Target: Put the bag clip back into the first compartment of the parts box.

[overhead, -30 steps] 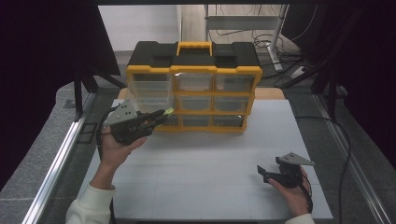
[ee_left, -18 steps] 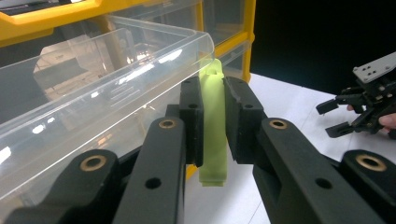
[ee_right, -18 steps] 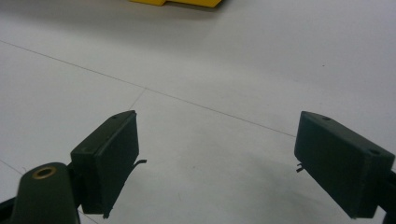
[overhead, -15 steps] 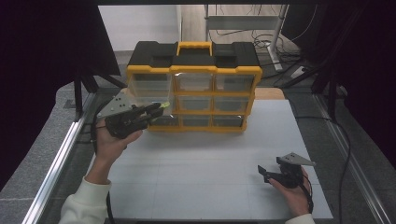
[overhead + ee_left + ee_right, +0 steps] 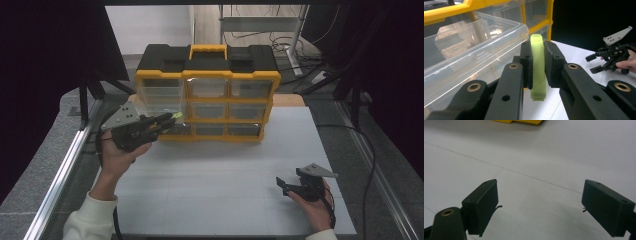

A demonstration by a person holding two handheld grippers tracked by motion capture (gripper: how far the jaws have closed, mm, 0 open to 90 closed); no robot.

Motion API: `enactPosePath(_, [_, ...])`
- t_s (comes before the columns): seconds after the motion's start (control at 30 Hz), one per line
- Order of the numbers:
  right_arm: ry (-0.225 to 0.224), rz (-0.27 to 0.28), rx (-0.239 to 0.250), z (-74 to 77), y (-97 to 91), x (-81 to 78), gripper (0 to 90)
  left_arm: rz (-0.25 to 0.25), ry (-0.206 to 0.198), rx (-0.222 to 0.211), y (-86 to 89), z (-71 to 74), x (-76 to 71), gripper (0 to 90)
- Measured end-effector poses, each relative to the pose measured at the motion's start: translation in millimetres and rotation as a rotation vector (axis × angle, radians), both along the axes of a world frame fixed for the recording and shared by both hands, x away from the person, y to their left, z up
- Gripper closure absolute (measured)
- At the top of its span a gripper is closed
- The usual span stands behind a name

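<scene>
High view is giving us the whole scene — a yellow and black drawer cabinet [image 5: 207, 92] standing at the far side of the white worktop [image 5: 225, 170], its rear half fading into a dark backdrop, and whatever sits in its clear drawers is too hazy to read. The person's forearms are running off the bottom edge. The left gripper [image 5: 170, 119] is hanging just in front of the cabinet's left column, jaws pinching a small lime-green piece [image 5: 177, 115], tiny and hard to make out from up here. Left gripper view is telling it better: the green piece [image 5: 537, 67] is standing upright between the two black pads, both pressing flat on its sides, its lower end dropping out of sight behind the jaws. Just beside it a clear pulled-out drawer [image 5: 474, 52] is jutting forward — its contents are lost in glare. The right gripper [image 5: 286, 186] is resting low on the worktop, well apart, jaws spread wide and gripping nothing.
</scene>
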State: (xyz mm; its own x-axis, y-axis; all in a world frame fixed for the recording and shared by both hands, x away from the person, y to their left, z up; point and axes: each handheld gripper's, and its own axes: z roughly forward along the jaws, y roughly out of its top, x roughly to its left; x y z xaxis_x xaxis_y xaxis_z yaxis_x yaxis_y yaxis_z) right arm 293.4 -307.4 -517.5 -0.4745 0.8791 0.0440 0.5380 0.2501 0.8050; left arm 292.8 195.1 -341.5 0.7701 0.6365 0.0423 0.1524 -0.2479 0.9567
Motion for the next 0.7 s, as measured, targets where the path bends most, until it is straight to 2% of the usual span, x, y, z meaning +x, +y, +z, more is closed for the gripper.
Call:
enactPosePath(0.4, [-0.001,-0.004,0.001,0.4,-0.4,-0.1,13.9,-0.028,-0.007,-0.025,1.4,5.3,-9.4,77.7])
enactPosePath(0.7, [-0.002,-0.005,0.0,0.5,-0.4,-0.1,13.9,-0.025,-0.029,-0.031,2.5,15.6,-12.6,77.6])
